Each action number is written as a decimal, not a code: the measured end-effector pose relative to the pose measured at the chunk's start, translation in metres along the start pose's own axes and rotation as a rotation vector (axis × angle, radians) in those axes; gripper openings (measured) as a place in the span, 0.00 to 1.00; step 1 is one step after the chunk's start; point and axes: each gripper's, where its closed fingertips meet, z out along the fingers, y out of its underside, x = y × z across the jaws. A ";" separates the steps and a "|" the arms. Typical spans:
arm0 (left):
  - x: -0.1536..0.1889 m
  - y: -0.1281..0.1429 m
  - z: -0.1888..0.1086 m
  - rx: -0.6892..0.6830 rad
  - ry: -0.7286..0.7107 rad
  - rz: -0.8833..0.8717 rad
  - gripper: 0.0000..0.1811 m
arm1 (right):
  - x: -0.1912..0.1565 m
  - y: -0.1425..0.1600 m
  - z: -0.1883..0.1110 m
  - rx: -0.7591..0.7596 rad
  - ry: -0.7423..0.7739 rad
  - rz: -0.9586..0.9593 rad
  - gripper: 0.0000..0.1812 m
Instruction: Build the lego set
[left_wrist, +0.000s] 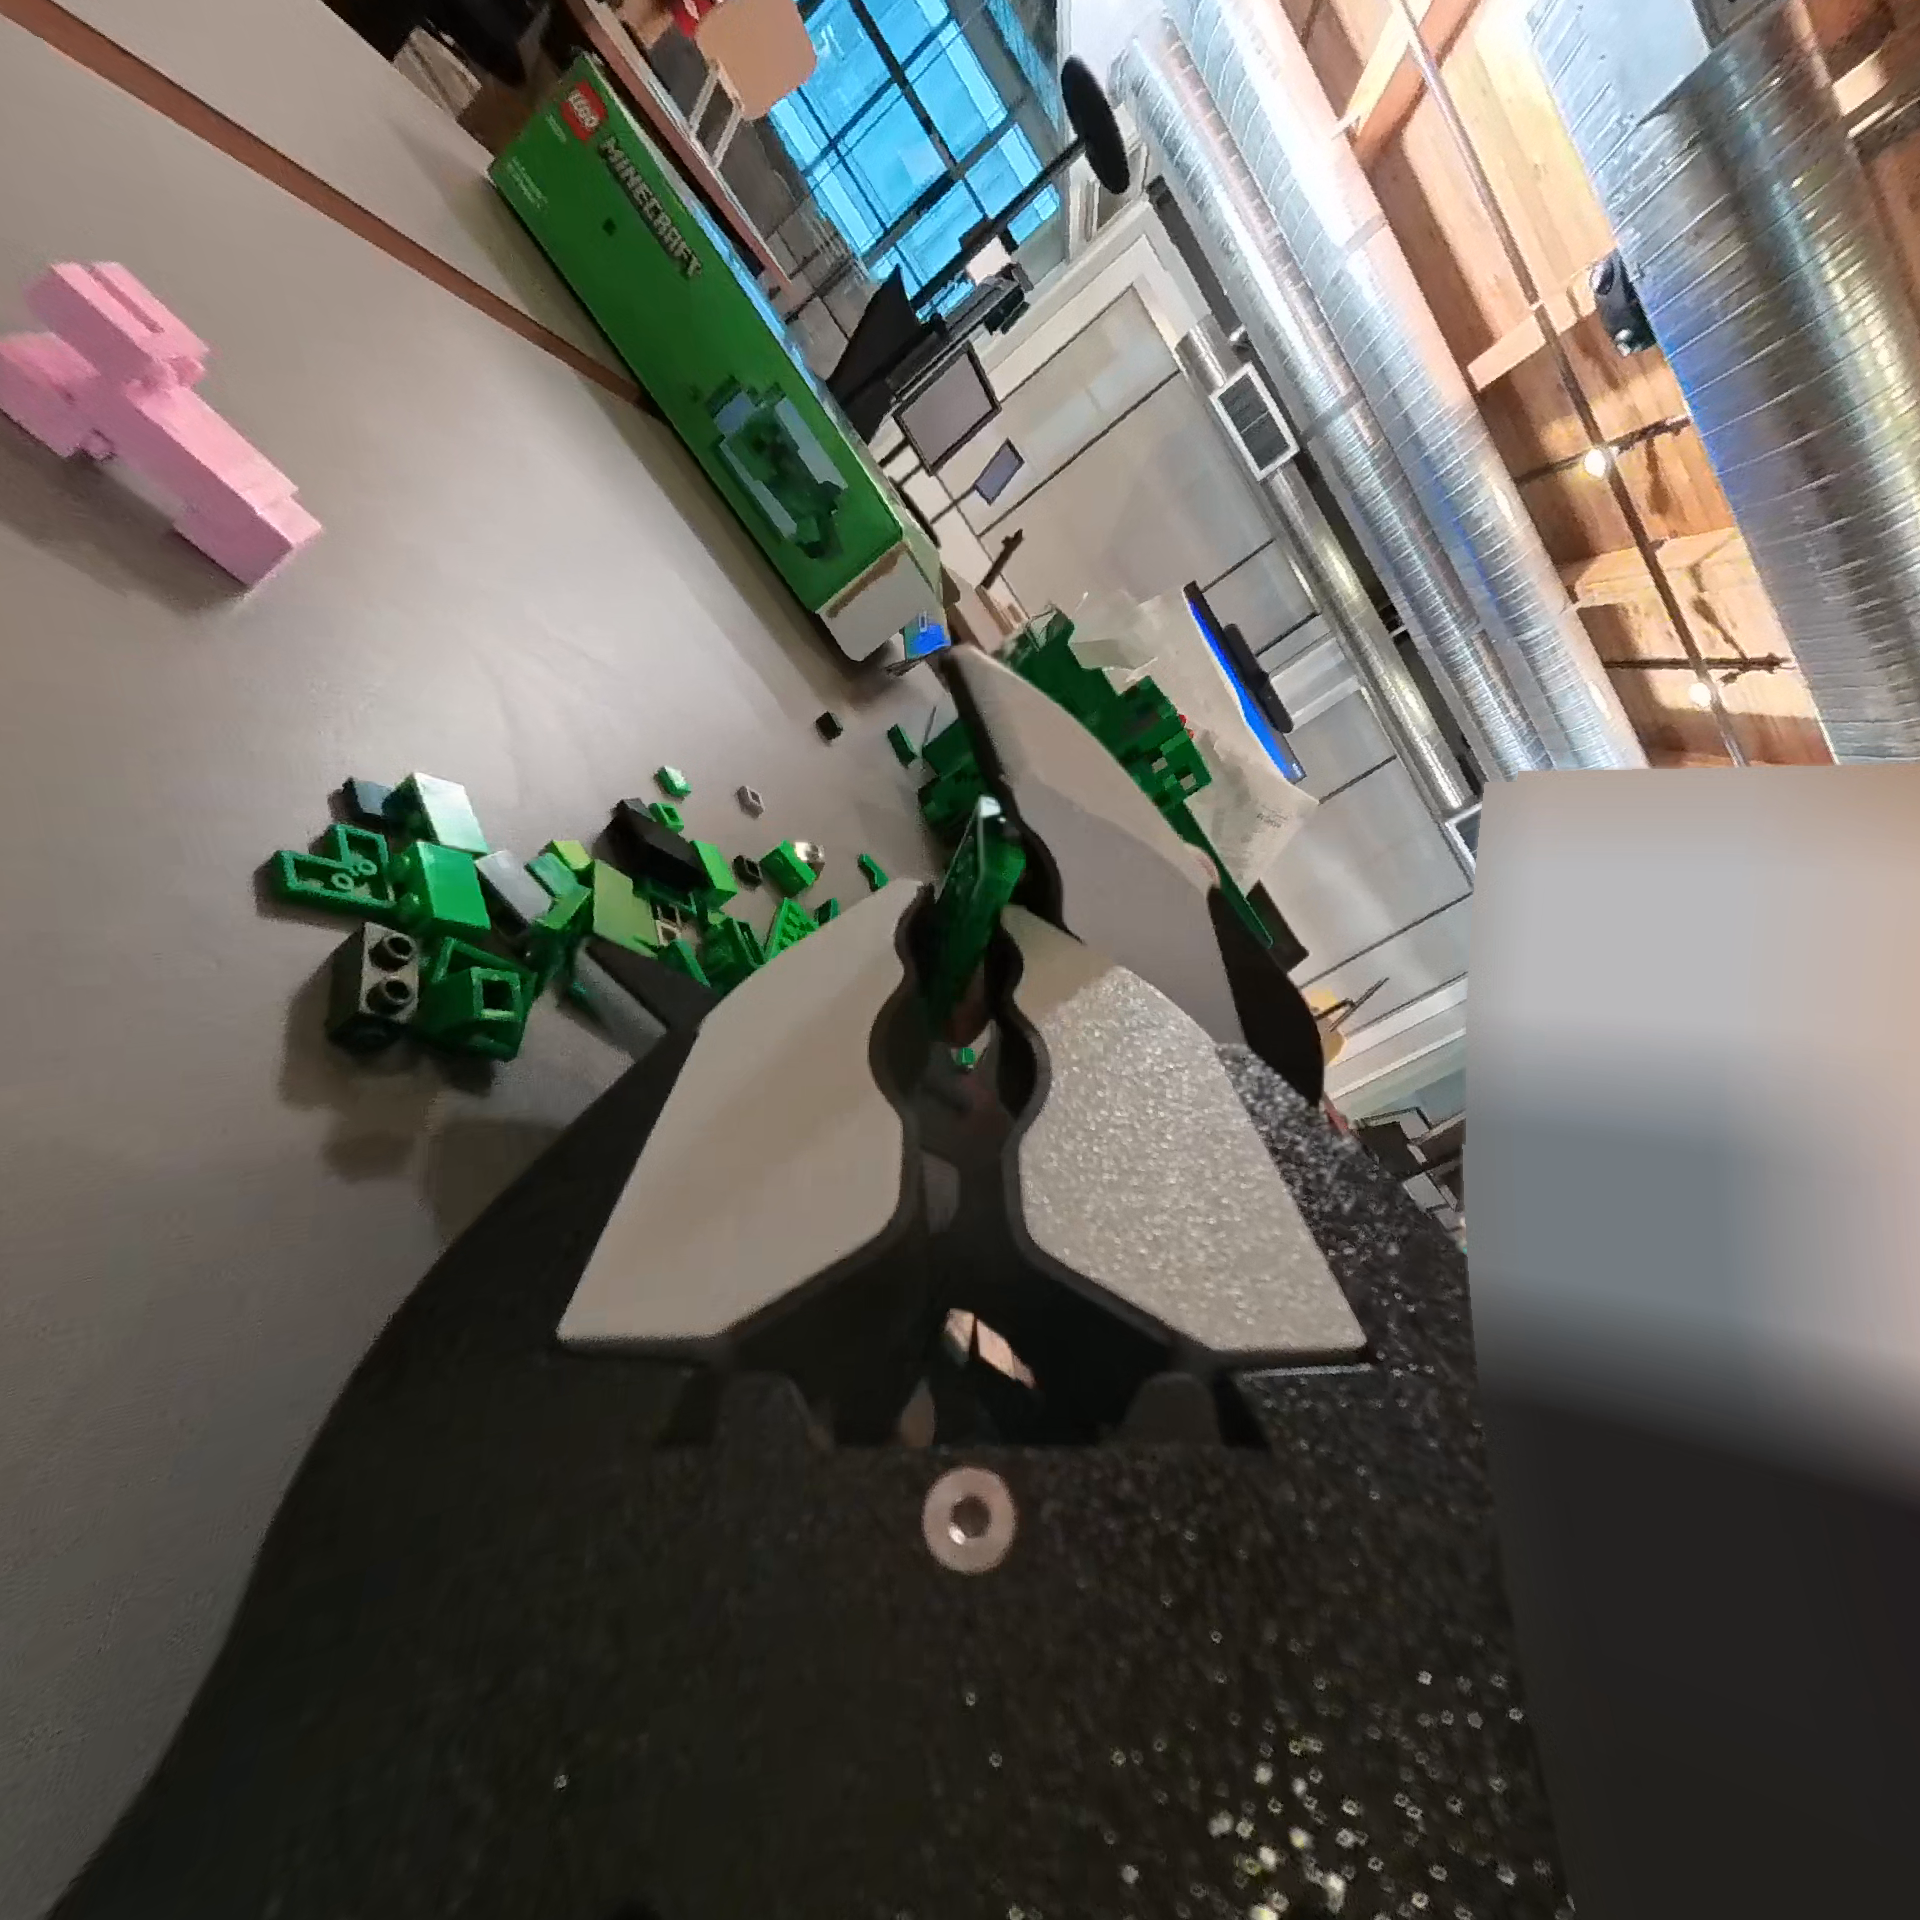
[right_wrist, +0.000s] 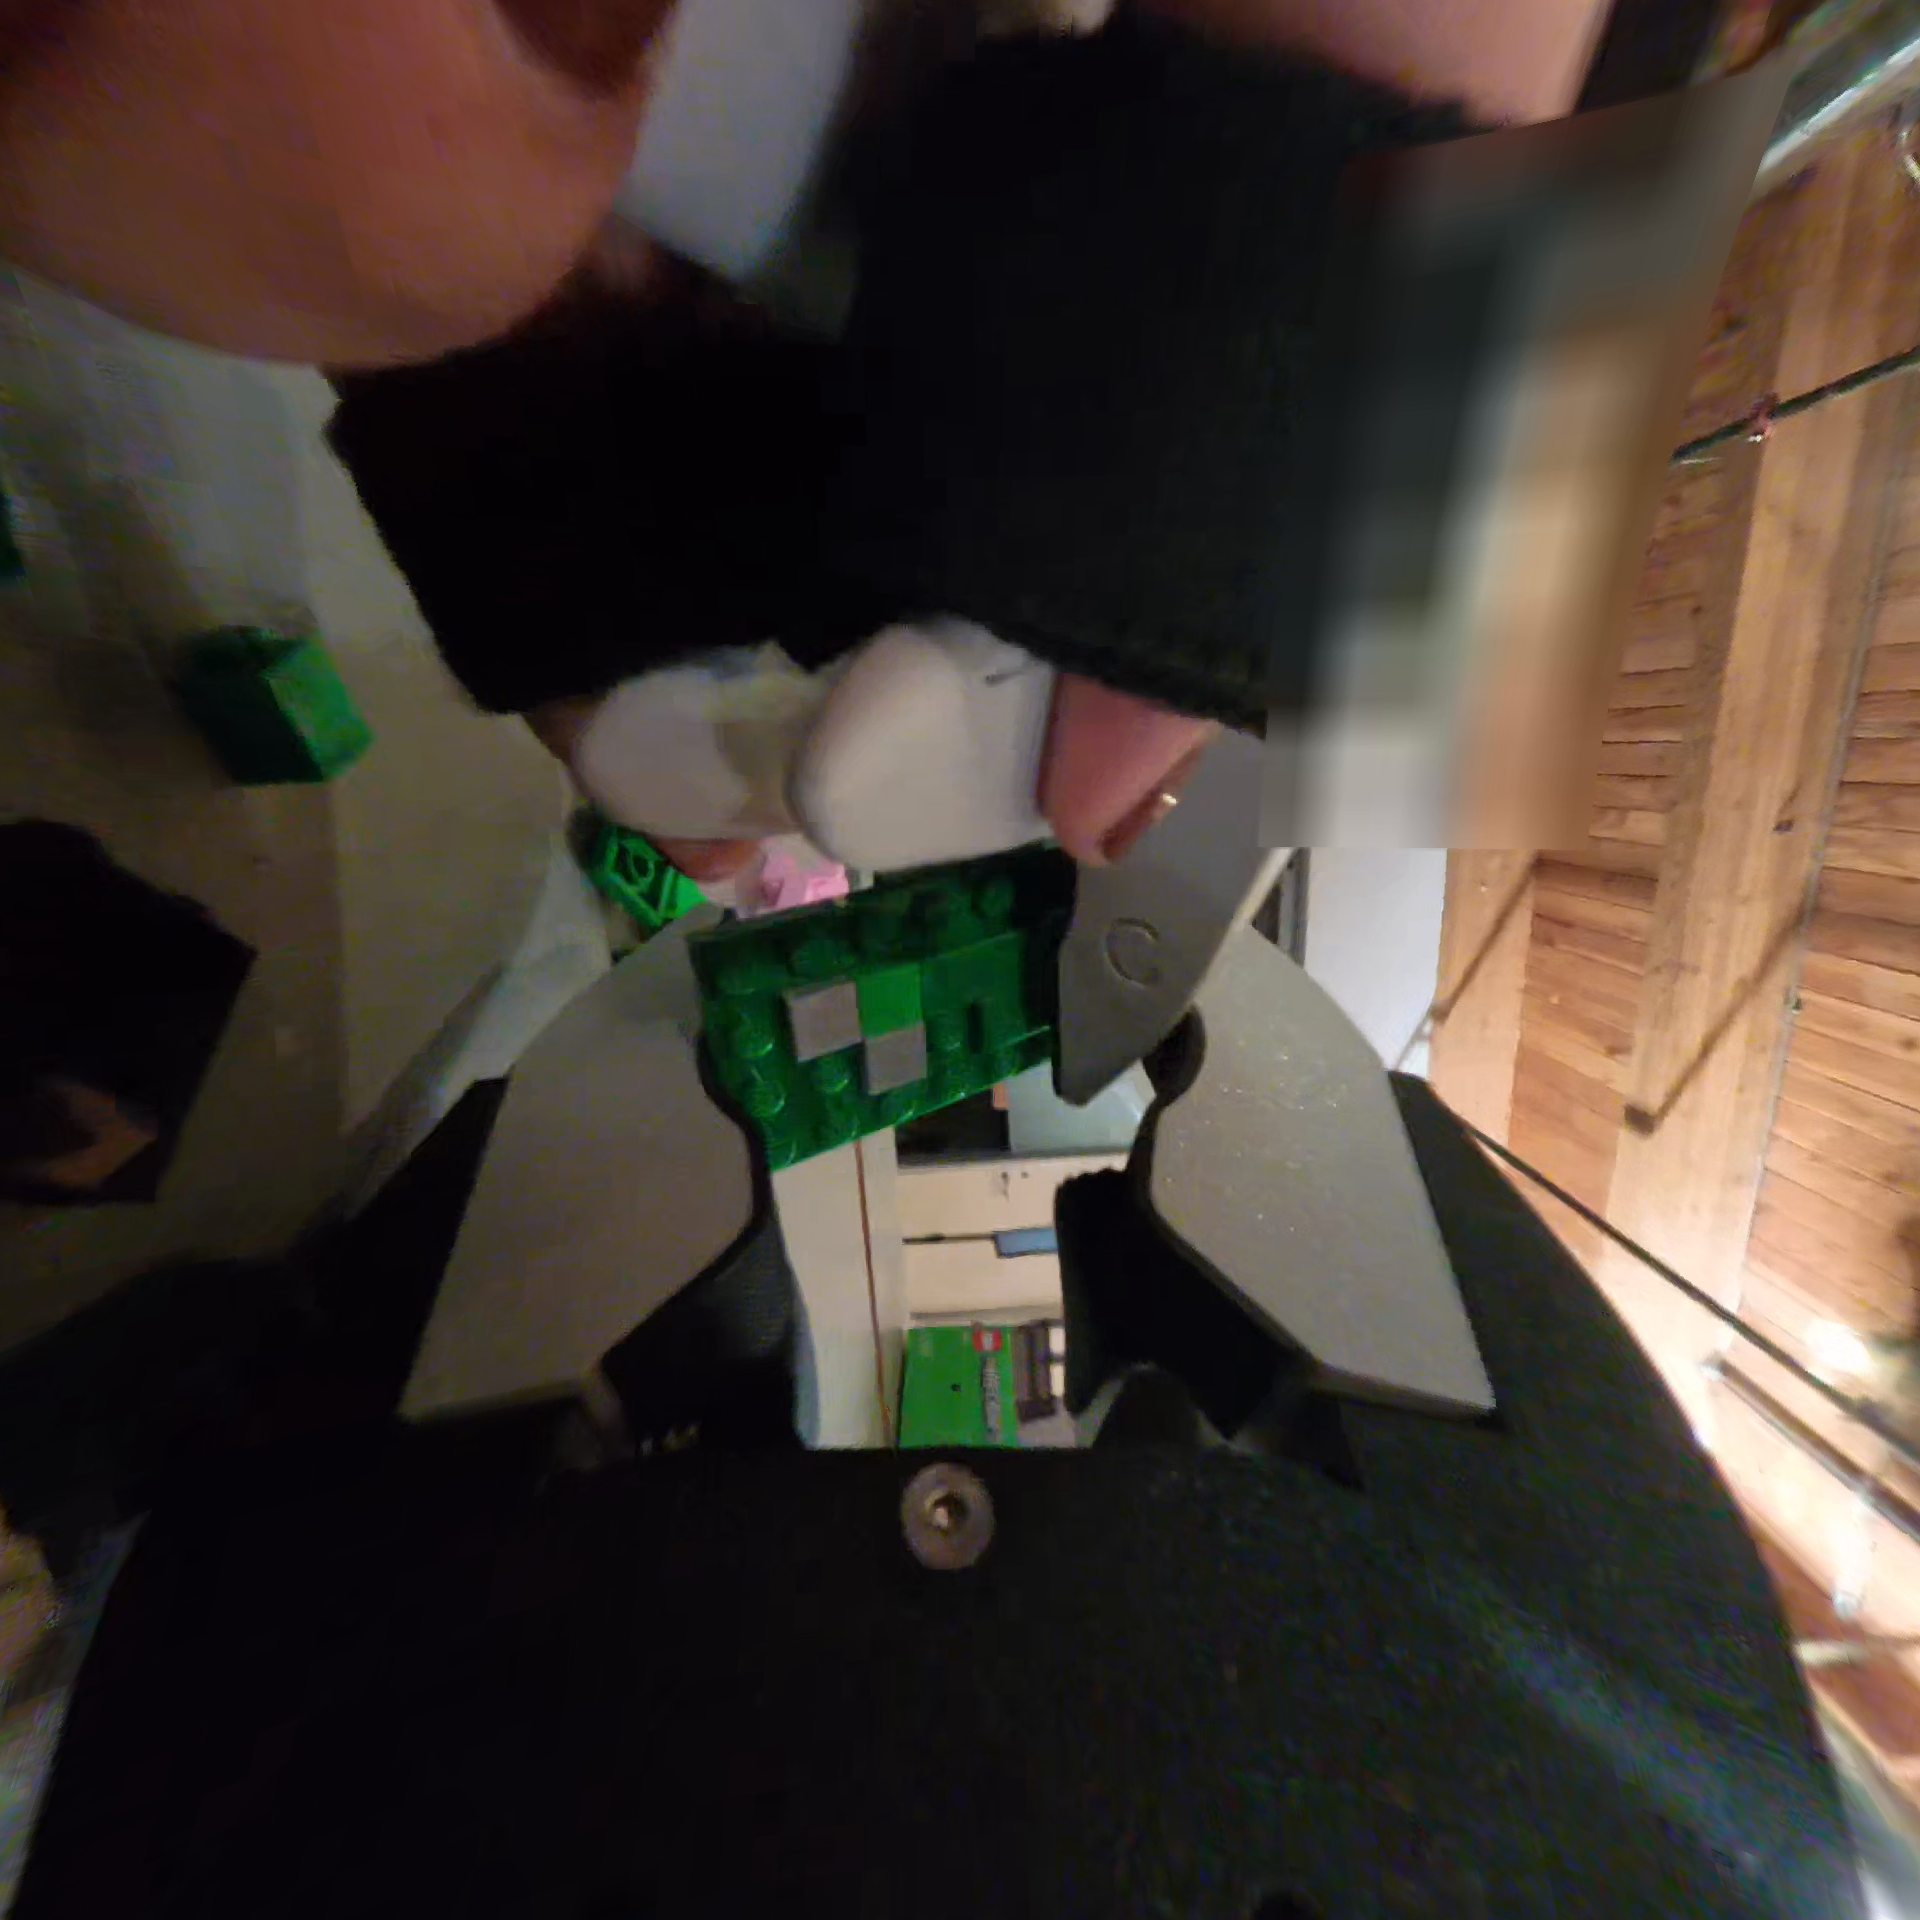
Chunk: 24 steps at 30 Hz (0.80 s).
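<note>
The left gripper (left_wrist: 961, 935) has its jaws closed on a green plate assembly (left_wrist: 971, 914) held clear of the tabletop (left_wrist: 436, 644). The right gripper (right_wrist: 940, 1049), jaws parted, brackets the assembly, apparently regripping. Next comes closing squarely. Beyond, loose bricks (left_wrist: 488, 914) lie mid-tabletop.

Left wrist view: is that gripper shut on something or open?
Shut on something. The left gripper has its grey fingers pressed against a thin green studded Lego plate assembly, held edge-on above the grey table.
</note>
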 end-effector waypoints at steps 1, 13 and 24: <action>-0.001 0.000 -0.001 -0.007 -0.009 0.003 0.04 | 0.000 -0.004 -0.002 0.033 -0.015 0.030 0.41; 0.007 0.011 -0.003 -0.127 0.038 0.078 0.03 | -0.017 -0.021 -0.009 0.082 -0.300 0.196 0.49; 0.007 0.018 -0.003 -0.185 0.022 0.151 0.03 | -0.023 -0.020 -0.018 0.124 -0.466 0.369 0.50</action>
